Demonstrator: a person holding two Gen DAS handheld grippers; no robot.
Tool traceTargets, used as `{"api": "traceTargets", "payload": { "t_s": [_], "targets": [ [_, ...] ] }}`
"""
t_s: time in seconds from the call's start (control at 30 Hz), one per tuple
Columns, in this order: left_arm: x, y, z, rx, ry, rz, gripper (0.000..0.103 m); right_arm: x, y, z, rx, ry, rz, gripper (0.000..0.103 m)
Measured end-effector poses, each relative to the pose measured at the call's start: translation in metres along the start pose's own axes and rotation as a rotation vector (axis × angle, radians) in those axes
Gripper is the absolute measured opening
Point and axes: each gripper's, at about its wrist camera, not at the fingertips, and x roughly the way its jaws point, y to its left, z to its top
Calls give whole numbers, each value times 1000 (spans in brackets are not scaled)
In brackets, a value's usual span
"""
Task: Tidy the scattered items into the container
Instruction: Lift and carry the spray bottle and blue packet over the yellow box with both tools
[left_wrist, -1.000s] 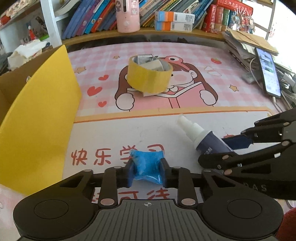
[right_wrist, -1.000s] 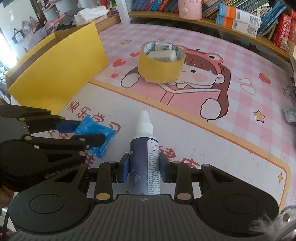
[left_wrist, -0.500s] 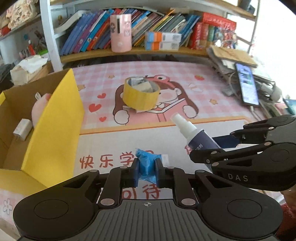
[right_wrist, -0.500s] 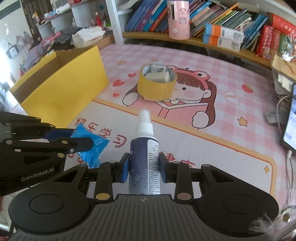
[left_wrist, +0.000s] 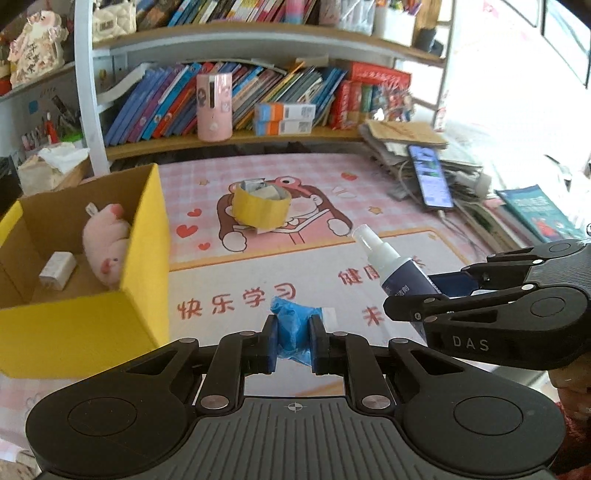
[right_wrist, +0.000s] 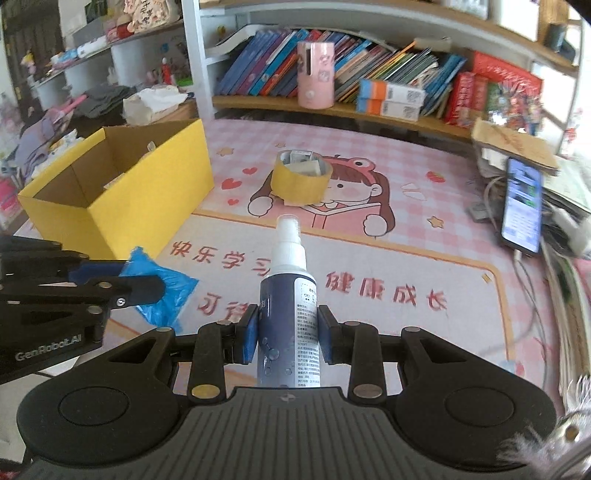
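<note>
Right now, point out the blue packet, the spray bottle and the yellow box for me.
blue packet (left_wrist: 293, 326), left wrist view, crumpled middle between the claw pads.
spray bottle (right_wrist: 290, 314), right wrist view, dark body with its label.
yellow box (right_wrist: 147, 199), right wrist view, outer side wall.

Left wrist view: taken from behind the left gripper (left_wrist: 293, 339), angled downward over the pink cartoon desk mat (left_wrist: 317, 170); the open yellow cardboard box (left_wrist: 85, 328) is seen close at left, its inside visible. Right wrist view: taken from behind the right gripper (right_wrist: 287, 338), likewise angled downward, with the yellow cardboard box (right_wrist: 155, 192) set farther off at left. Shared by both views: the box, the mat beyond it, the yellow tape roll (left_wrist: 260, 208) (right_wrist: 301, 181), the bookshelf (left_wrist: 229, 138) (right_wrist: 332, 110), and each opposite gripper.
</note>
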Motion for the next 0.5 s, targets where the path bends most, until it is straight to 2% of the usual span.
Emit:
{"api": "traceTargets", "payload": {
  "t_s": [0.23, 0.5],
  "targets": [
    [-52, 16, -36, 28, -47, -44, 15, -40, 52, -35, 29, -22, -73, 31],
    [-92, 39, -66, 52, -35, -28, 15, -60, 102, -61, 68, -6, -54, 31]
  ]
}}
